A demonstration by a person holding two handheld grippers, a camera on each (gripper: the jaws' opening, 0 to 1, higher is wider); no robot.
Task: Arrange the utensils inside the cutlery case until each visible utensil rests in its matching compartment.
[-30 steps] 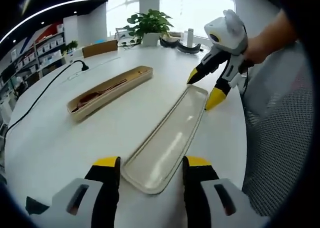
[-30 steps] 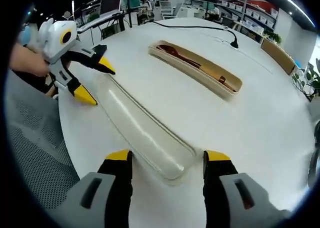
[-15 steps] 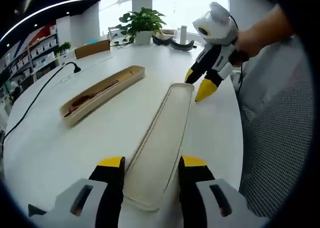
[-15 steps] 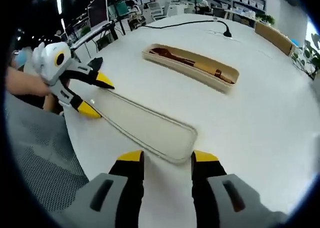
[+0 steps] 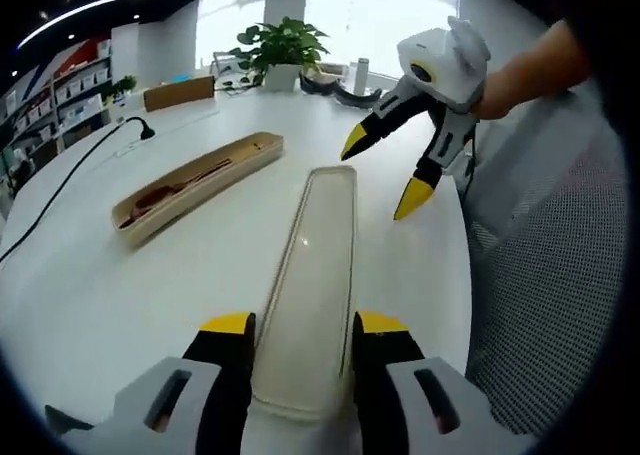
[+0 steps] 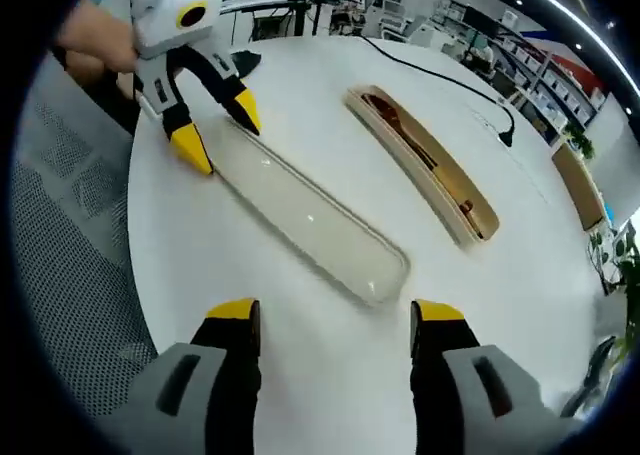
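Left gripper view first: the left gripper [image 5: 297, 337] has its yellow-tipped jaws spread, one on each side of the near end of the clear lid [image 5: 315, 275], which lies flat on the white table [image 5: 120, 285]. Whether the jaws touch it I cannot tell. At the lid's far end the right gripper [image 5: 378, 170] hangs with jaws wide apart, holding nothing. To the left, apart from the lid, sits the beige cutlery case [image 5: 200, 183] with a dark spoon [image 5: 165, 190] inside. A potted plant [image 5: 278, 47] stands at the table's far edge.

Right gripper view: the right gripper [image 6: 335, 320] is open above bare table, short of the lid [image 6: 305, 215]. The left gripper [image 6: 215, 125] straddles the lid's far end. The cutlery case [image 6: 425, 165] lies beyond, utensils inside.
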